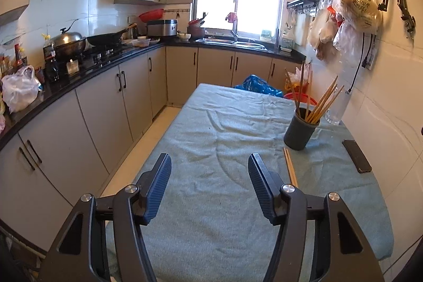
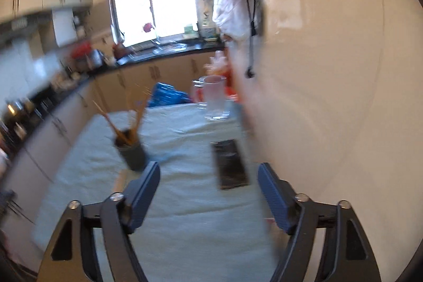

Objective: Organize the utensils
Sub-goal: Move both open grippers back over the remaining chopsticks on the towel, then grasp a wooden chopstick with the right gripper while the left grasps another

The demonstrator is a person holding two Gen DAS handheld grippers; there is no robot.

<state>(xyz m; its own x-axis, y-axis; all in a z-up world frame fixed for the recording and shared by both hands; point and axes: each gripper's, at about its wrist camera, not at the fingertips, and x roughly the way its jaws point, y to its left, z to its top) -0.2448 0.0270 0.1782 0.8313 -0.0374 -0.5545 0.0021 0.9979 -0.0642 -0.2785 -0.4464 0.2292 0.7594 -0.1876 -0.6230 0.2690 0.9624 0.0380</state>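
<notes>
A dark round utensil holder stands on the green-clothed table at the right, with several wooden chopsticks upright in it. A loose pair of chopsticks lies flat on the cloth just in front of the holder. My left gripper is open and empty above the table's middle, left of the loose pair. In the blurred right wrist view the holder sits ahead to the left. My right gripper is open and empty over the cloth.
A black phone lies near the table's right edge, also in the right wrist view. A clear glass jug stands at the far right corner by the wall. Bags hang on the wall. Kitchen counter runs along the left.
</notes>
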